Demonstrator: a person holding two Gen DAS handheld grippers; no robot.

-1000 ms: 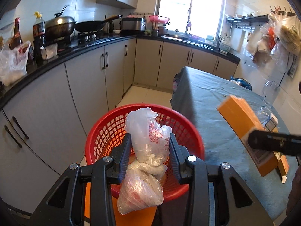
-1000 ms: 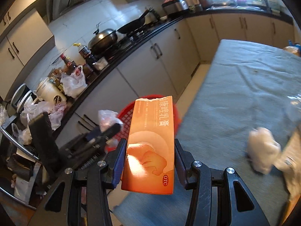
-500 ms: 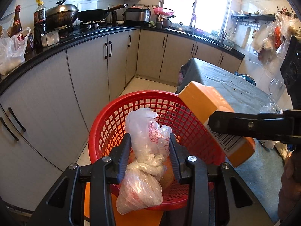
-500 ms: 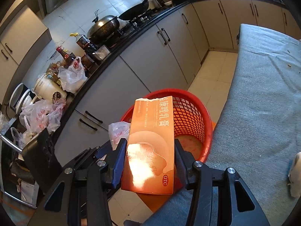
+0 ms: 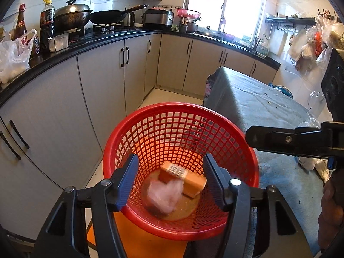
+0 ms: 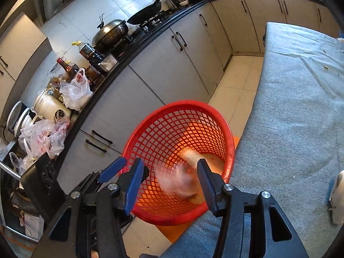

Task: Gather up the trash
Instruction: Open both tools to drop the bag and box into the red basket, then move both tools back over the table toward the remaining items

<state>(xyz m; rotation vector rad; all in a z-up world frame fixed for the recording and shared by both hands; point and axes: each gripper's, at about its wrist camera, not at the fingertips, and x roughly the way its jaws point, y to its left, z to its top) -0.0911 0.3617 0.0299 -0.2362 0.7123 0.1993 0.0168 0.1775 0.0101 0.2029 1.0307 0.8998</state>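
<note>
A red mesh basket [image 5: 180, 107] stands on the floor beside the table. An orange box [image 5: 187, 179] lies at its bottom, and a blurred plastic bag [image 5: 165, 195] is dropping in beside it. My left gripper [image 5: 171, 180] hangs over the basket with its jaws opening and nothing between the pads. A black finger [image 5: 286, 139] of the right gripper reaches in from the right. In the right wrist view my right gripper [image 6: 171, 185] is over the basket [image 6: 182, 103], jaws opening and empty, with the blurred bag [image 6: 178, 180] below. A blue pad [image 6: 111, 169] of the left gripper shows at its left.
A table with a grey cloth [image 6: 301, 107] runs along the basket's right side, with a white crumpled thing [image 6: 337, 195] near its edge. Grey cabinets [image 5: 101, 90] under a black counter with pots, bottles and plastic bags [image 6: 75, 92] stand on the left. Tiled floor [image 6: 236, 81] lies between.
The left gripper opened and the plastic bag fell into the basket. The right gripper opened and the orange box dropped in. Both grippers moved down over the basket.
</note>
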